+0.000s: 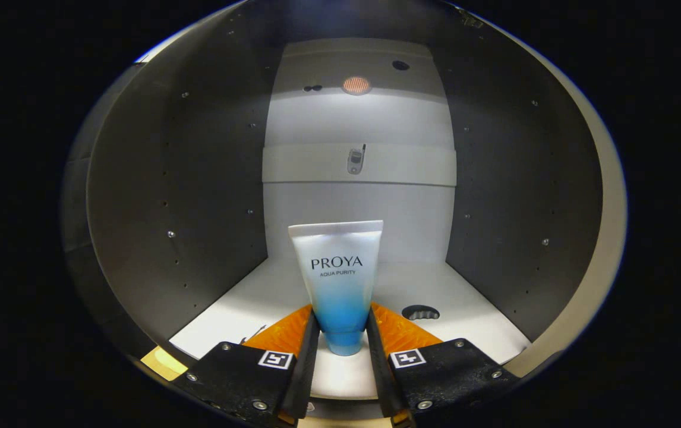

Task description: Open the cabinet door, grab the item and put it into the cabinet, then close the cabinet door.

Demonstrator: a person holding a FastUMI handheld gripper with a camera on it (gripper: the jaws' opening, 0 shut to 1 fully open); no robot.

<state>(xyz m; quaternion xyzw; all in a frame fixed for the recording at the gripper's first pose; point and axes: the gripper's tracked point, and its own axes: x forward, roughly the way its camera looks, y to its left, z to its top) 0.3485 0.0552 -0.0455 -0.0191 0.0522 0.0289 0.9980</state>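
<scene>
Both fingers (pixel 315 333) of the gripper (pixel 343 339) clamp the upright tube (pixel 339 279), long axis toward twelve o'clock, over the cabinet floor (pixel 471 321).

Dim in here. Grey side walls (pixel 198 196) dotted with small holes, pale back panel (pixel 358 208) crossed by a lighter band, round orange glow (pixel 356 85) up top, white floor (pixel 269 297) brightly lit.
</scene>
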